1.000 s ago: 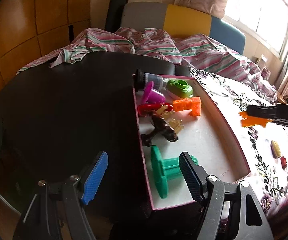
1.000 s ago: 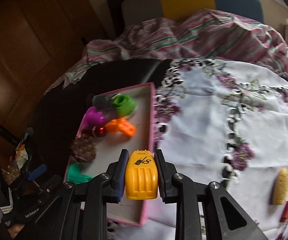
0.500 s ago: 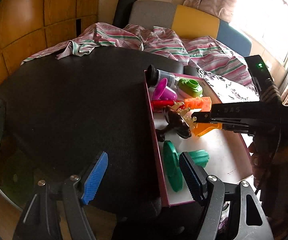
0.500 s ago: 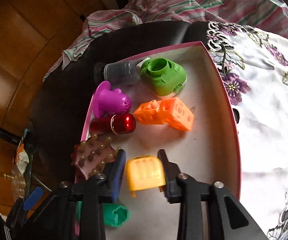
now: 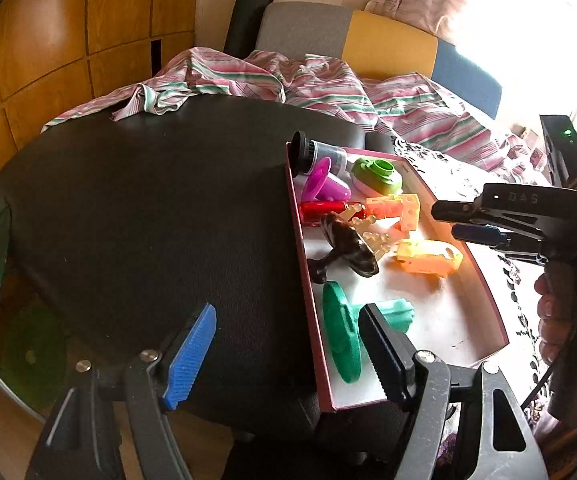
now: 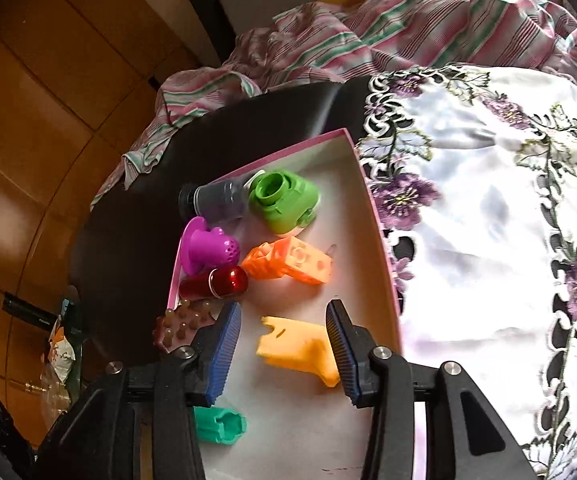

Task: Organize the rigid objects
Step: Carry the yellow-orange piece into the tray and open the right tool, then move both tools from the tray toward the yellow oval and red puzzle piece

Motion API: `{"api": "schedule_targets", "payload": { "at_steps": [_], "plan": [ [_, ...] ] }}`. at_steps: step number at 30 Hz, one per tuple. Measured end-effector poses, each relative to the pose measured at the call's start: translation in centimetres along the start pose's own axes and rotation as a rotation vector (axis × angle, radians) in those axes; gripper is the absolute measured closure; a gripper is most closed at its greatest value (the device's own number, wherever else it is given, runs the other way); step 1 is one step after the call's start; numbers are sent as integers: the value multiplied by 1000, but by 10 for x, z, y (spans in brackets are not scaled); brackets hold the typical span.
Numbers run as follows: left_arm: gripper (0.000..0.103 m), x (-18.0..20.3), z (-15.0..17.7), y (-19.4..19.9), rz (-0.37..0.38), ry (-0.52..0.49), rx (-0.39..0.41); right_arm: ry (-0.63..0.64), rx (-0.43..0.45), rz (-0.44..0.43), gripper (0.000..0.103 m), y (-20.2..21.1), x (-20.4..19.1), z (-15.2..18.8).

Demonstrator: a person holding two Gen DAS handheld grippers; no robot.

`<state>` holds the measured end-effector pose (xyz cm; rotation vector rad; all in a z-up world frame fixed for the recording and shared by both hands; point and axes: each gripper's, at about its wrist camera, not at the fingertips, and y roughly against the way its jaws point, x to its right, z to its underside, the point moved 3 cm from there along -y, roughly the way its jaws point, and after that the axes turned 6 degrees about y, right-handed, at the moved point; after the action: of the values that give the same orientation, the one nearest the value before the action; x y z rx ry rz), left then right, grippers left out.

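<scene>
Right gripper has dropped into the pink box and let go of the yellow block; jaws opening, block loose between them on the box floor. Left gripper hangs half-open, empty, over the box's near corner. Risk: right pad looks close to the block, so lifting out may drag it.
</scene>
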<state>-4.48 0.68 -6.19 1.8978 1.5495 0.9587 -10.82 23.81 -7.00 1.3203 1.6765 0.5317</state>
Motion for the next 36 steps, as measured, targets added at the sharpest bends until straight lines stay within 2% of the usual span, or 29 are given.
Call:
{"api": "schedule_targets", "payload": {
  "at_steps": [10, 21, 27, 36],
  "plan": [
    [28, 7, -2, 6, -1, -25, 14, 45, 28, 43, 58, 23, 5, 5],
    [28, 14, -1, 8, -3, -46, 15, 65, 42, 100, 58, 50, 29, 18],
    [28, 21, -1, 11, -1, -68, 22, 16, 58, 141, 58, 70, 61, 21],
    [28, 43, -5, 16, 15, -127, 47, -139, 107, 251, 58, 117, 138, 23]
  ]
}}
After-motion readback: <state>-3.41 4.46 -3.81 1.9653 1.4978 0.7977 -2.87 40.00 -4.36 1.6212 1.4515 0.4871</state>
